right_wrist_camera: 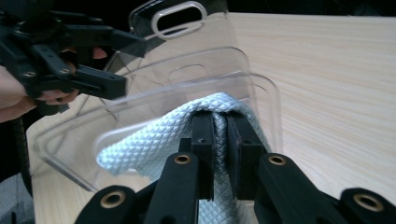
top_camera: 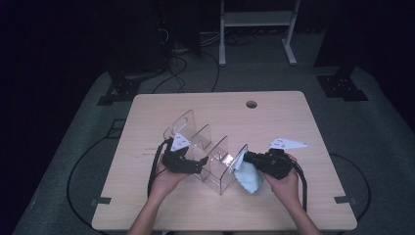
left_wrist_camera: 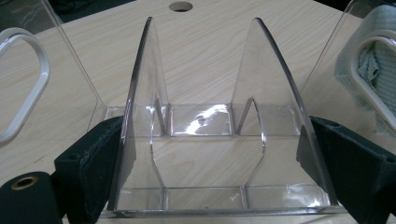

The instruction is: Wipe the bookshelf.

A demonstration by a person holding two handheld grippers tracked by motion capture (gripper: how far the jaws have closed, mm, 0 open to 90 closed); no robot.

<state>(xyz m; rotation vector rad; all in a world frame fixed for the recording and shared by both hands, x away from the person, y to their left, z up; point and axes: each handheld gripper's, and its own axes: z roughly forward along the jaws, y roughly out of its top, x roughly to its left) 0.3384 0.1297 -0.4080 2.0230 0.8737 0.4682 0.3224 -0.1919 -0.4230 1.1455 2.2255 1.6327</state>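
At table centre: clear acrylic rack (top_camera: 208,152), upright on the wooden table (top_camera: 274,205).
Left gripper (top_camera: 198,164): at the rack's 9 o'clock side; jaws spread wide, clamped on the rack's outer walls (left_wrist_camera: 140,140).
Right gripper (top_camera: 247,157): at the rack's 3 o'clock side; jaws nearly together, pinching a light blue cloth (right_wrist_camera: 154,140).
Cloth position: pressed against the rack's end panel (right_wrist_camera: 224,70).

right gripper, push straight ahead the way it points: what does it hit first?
Most likely the clear acrylic rack: the right gripper, shut on the light blue cloth, already has the cloth against the nearest panel. Beyond it, the left gripper clamps the rack.
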